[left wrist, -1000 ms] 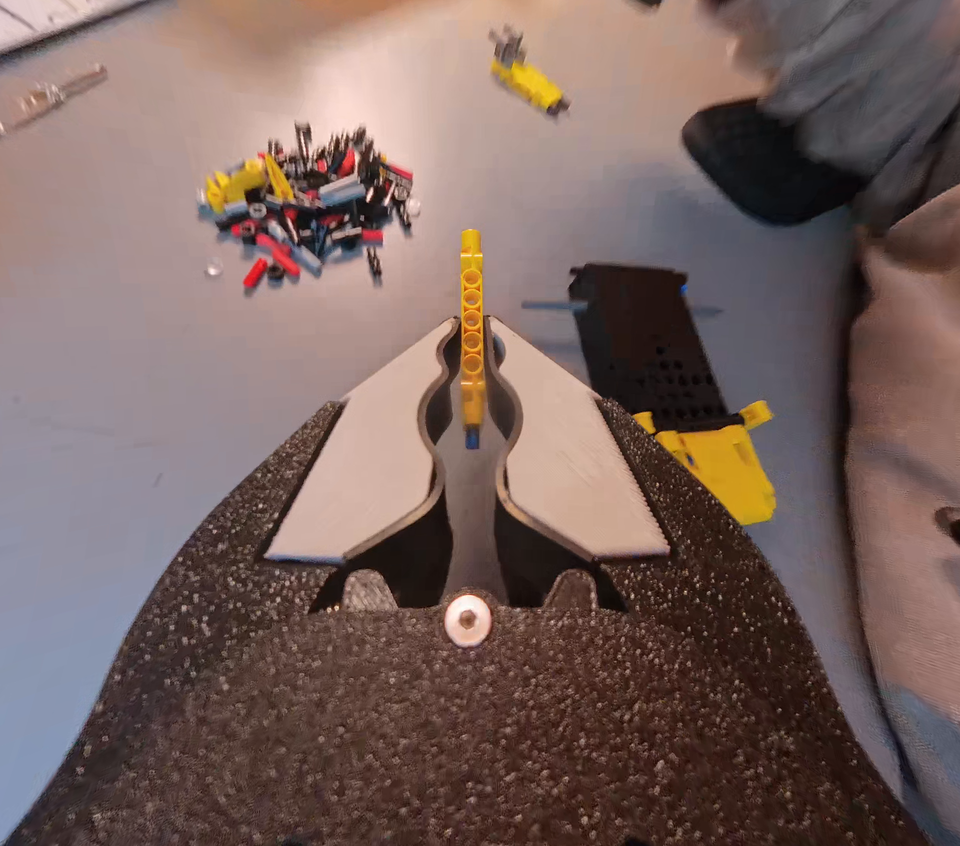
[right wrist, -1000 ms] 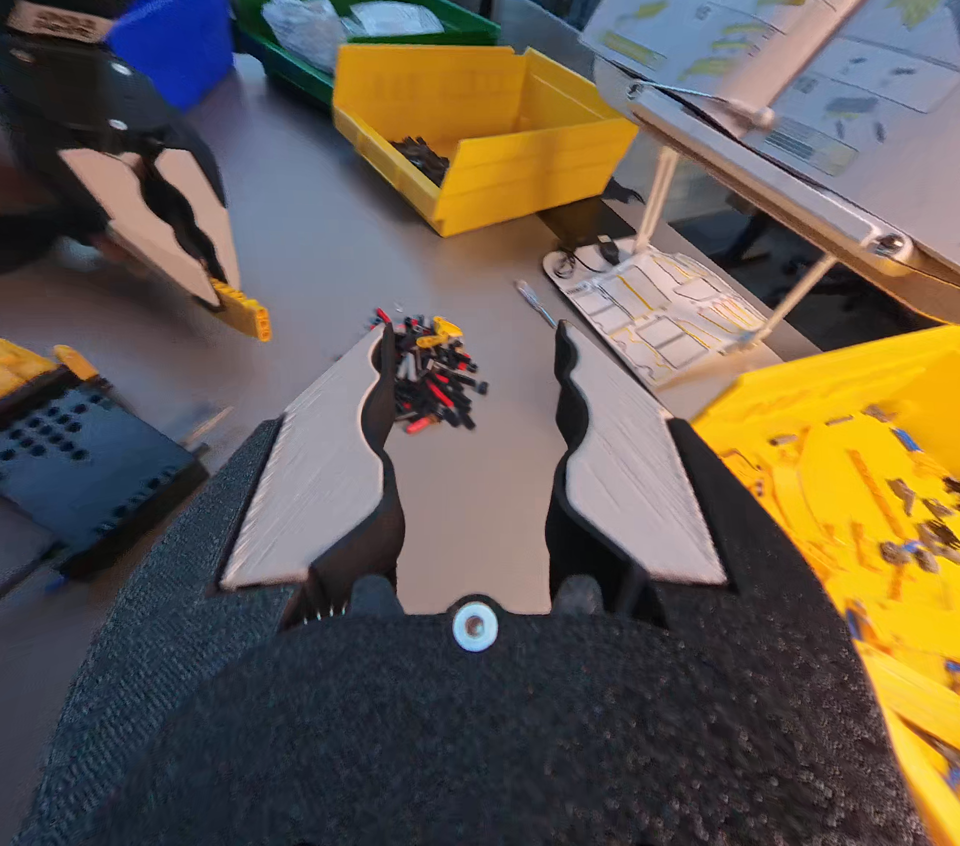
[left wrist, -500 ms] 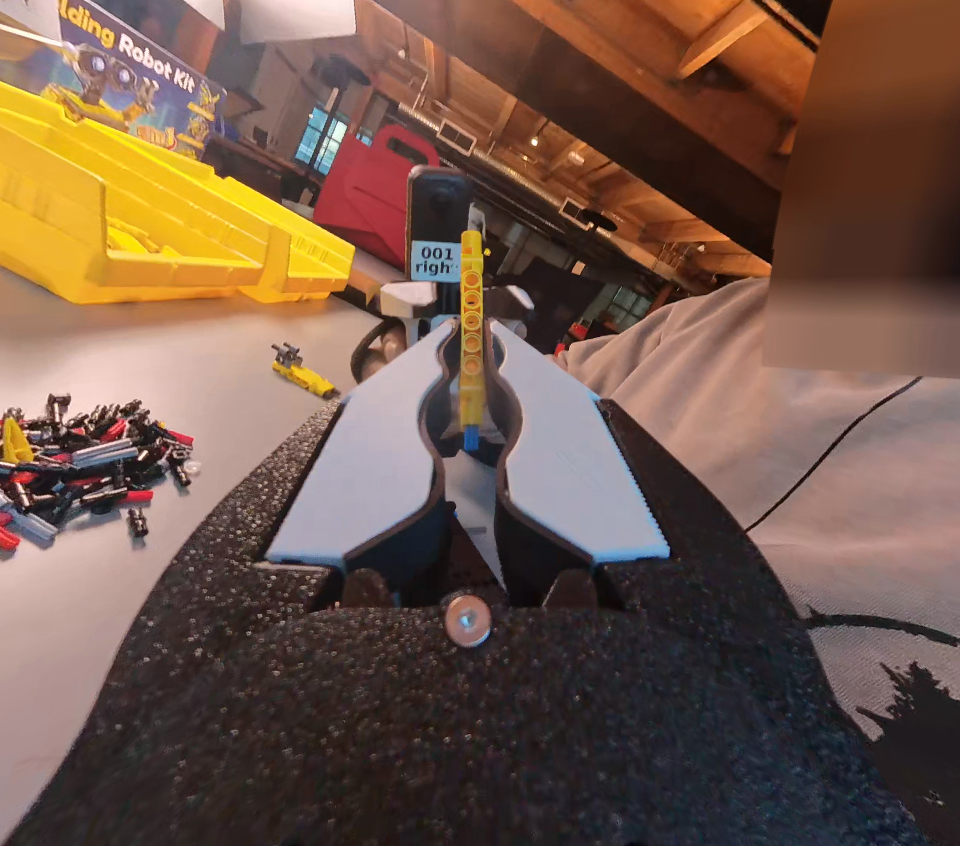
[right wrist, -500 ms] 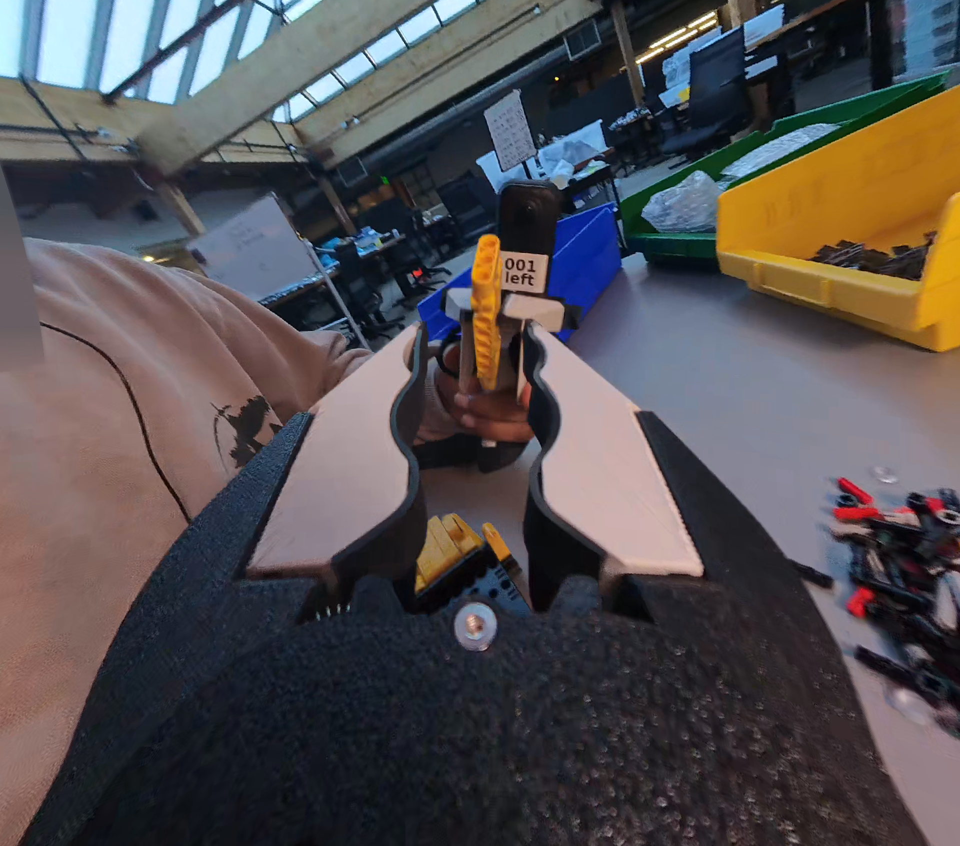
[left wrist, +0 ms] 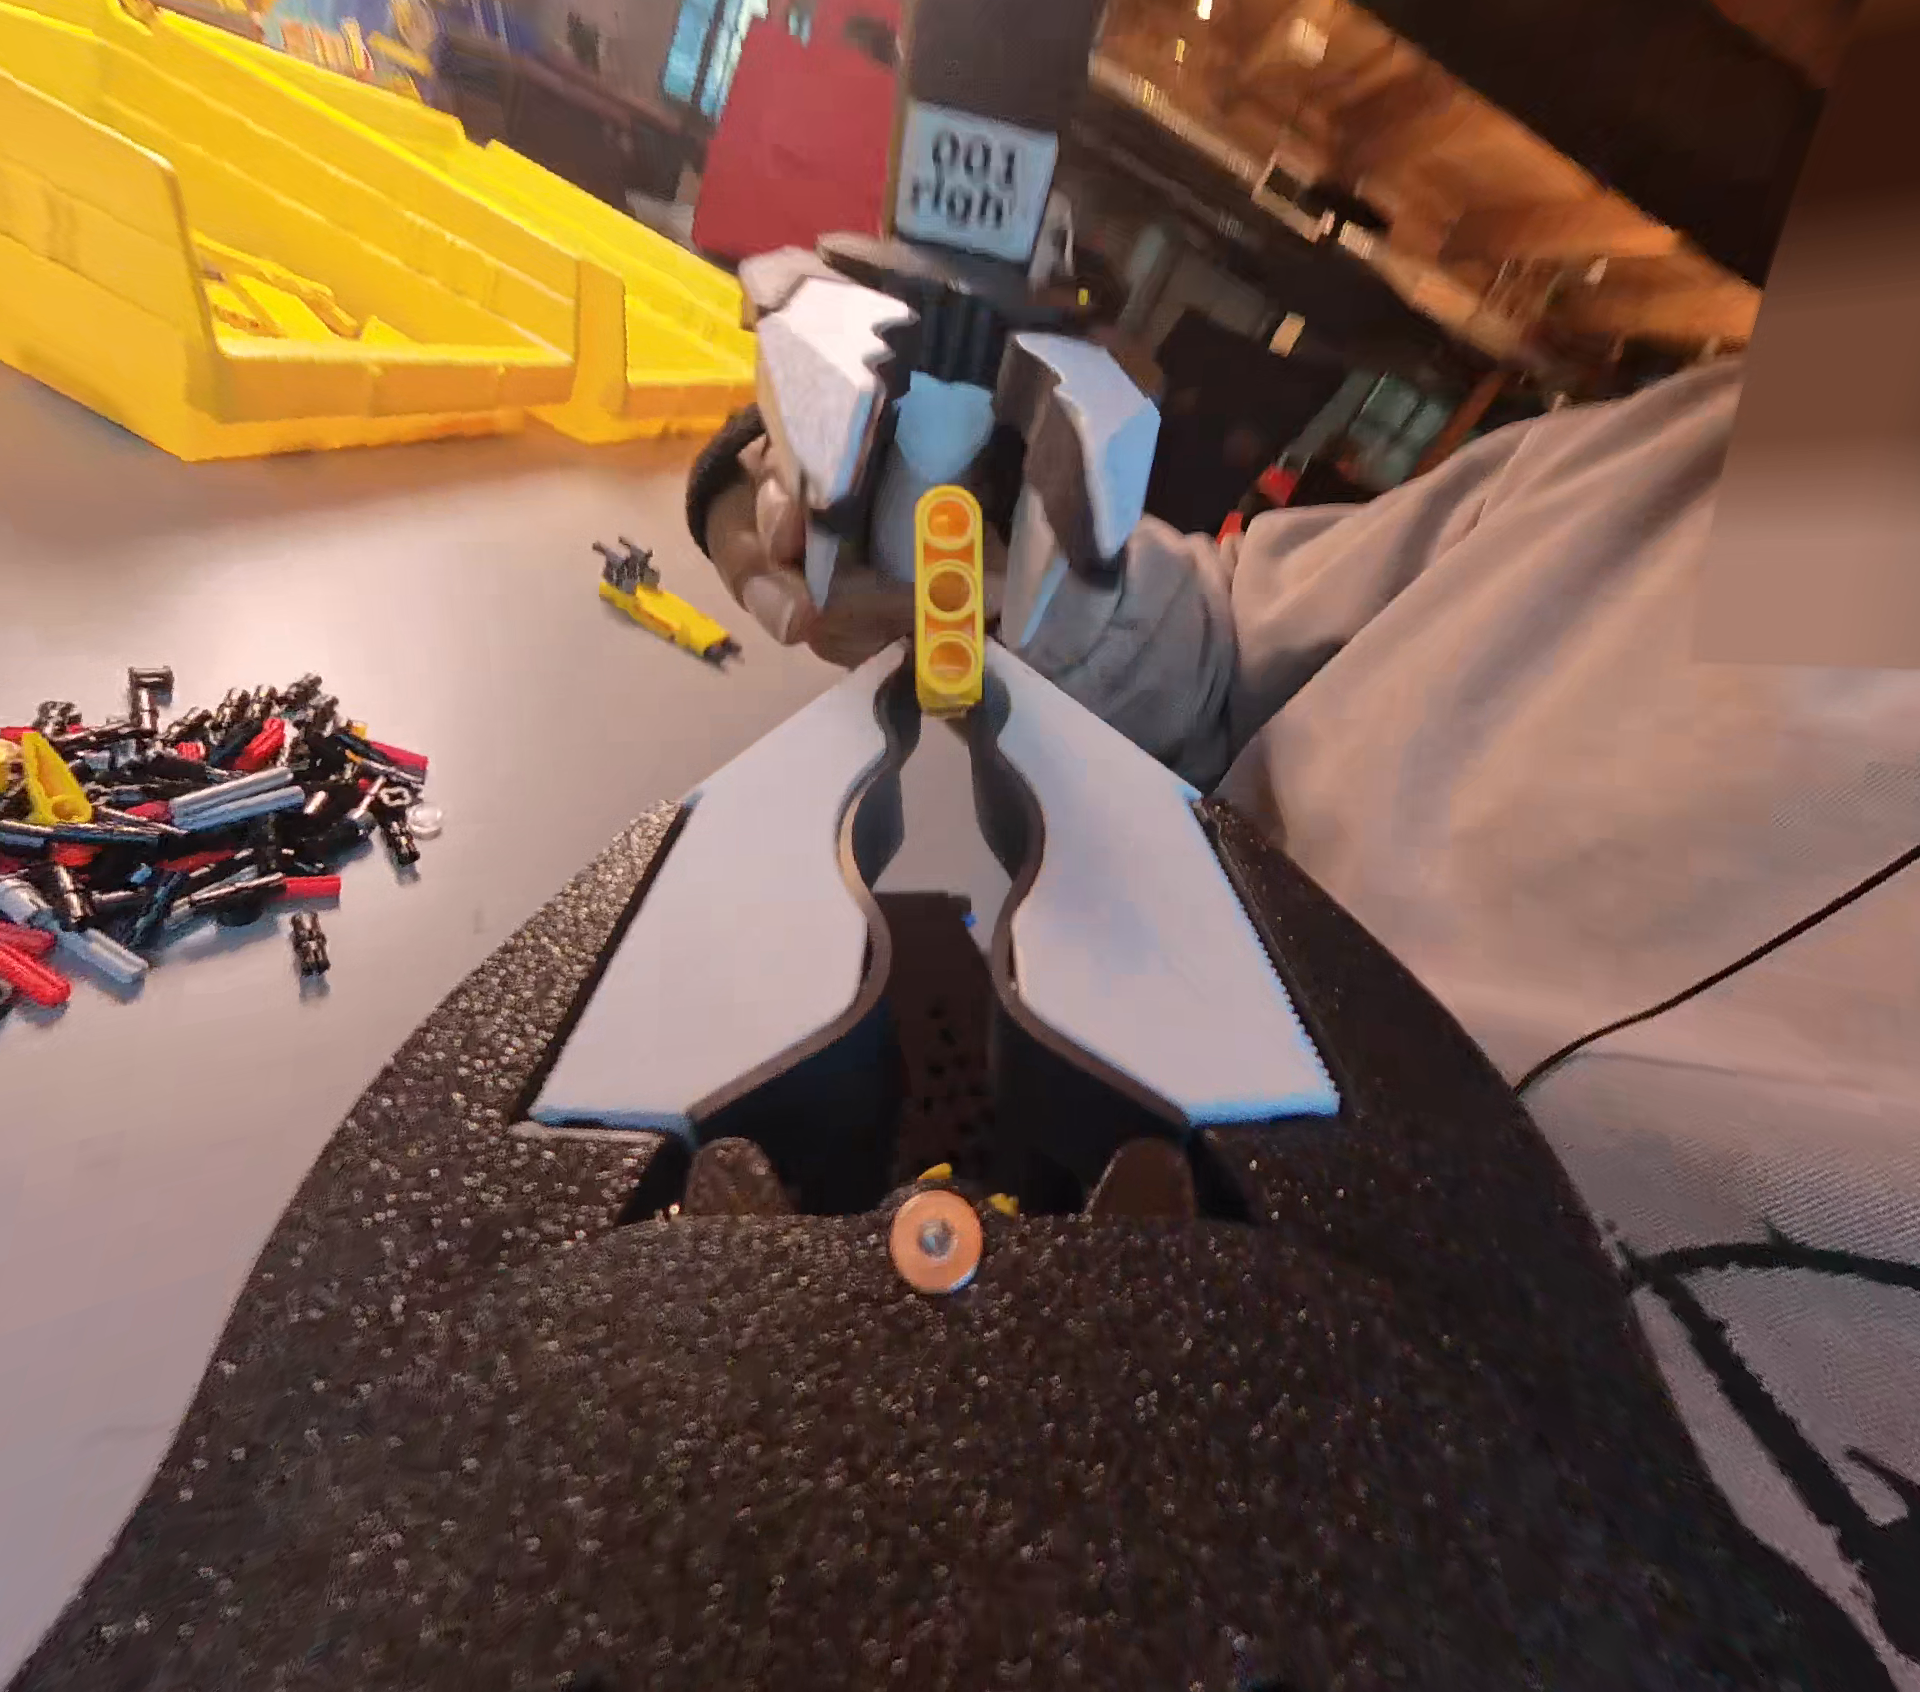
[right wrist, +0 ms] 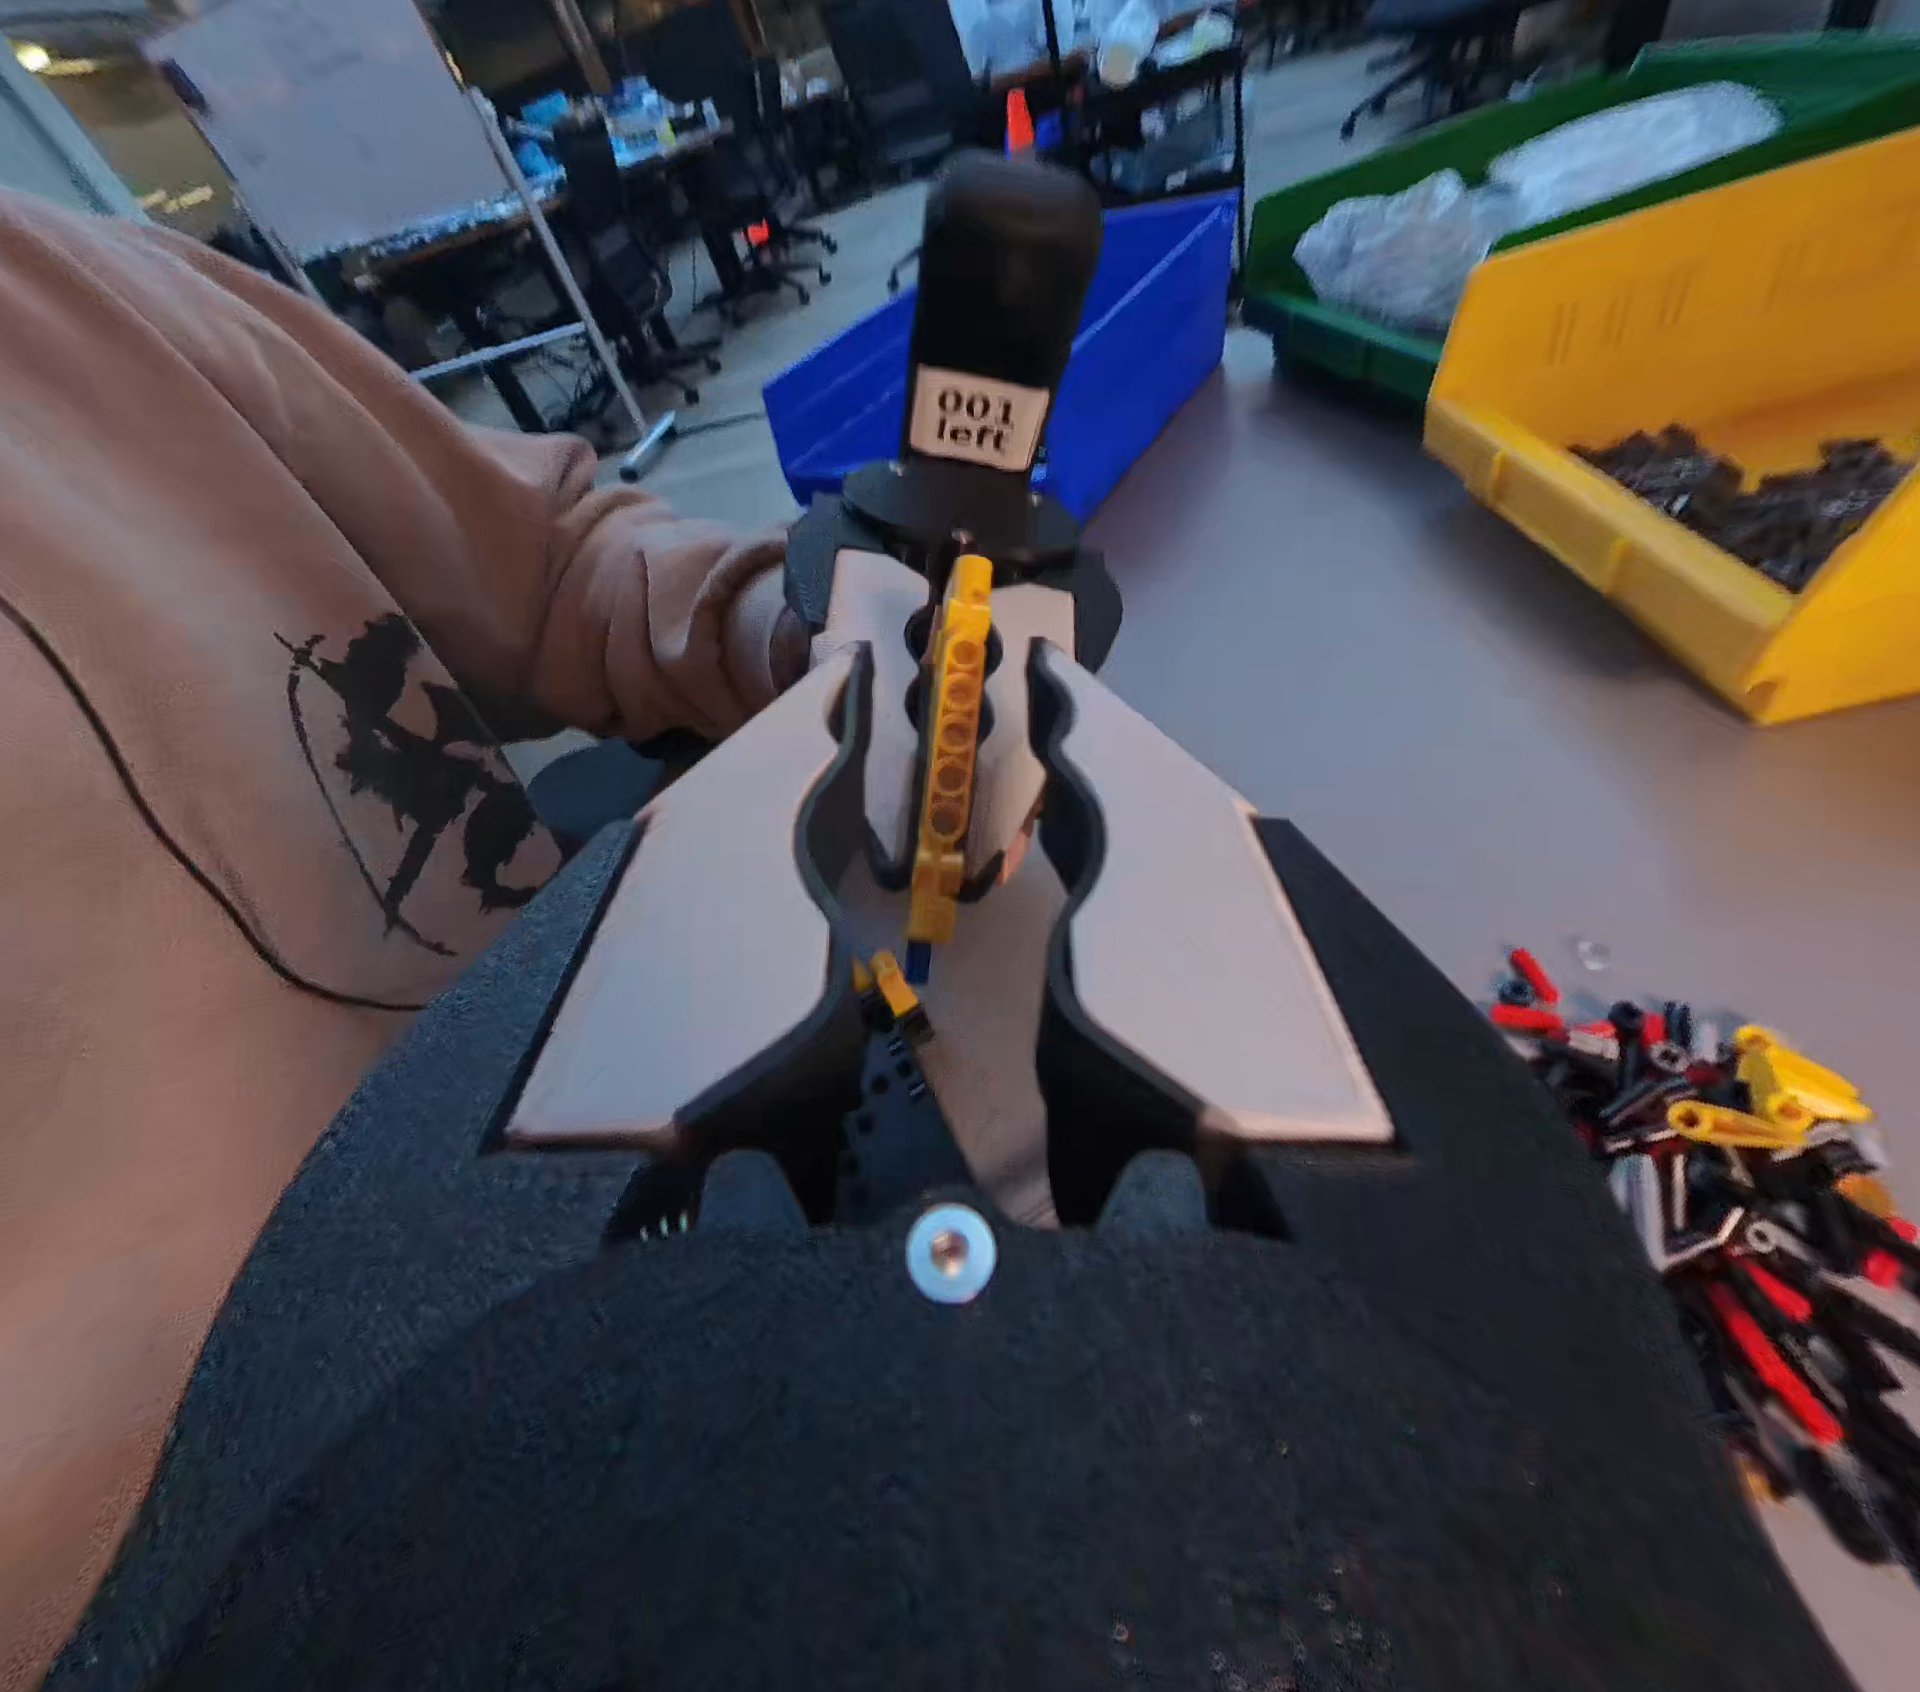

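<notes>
Grey tabletop point(left wrist: 520, 582) carried loose pieces point(left wrist: 197, 801) at nine o'clock. Left gripper point(left wrist: 940, 686) was clenched on a yellow beam point(left wrist: 948, 598), aloft (twelve o'clock), facing the released, empty right gripper point(right wrist: 945, 666).

Workshop: parts bins point(right wrist: 1662, 437), whiteboard point(right wrist: 332, 104), cluttered workbenches point(right wrist: 644, 156), timber ceiling.

Both grippers: black speckled foam-like body, 2 pale grey wavy-edged fingers point(left wrist: 748, 915) w/ black rims, 1 silver screw point(left wrist: 935, 1243) at centre. Black camera post point(right wrist: 1003, 312) w/ white label. Person wears pale sweatshirt point(right wrist: 260, 603), black print + thin black line.
</notes>
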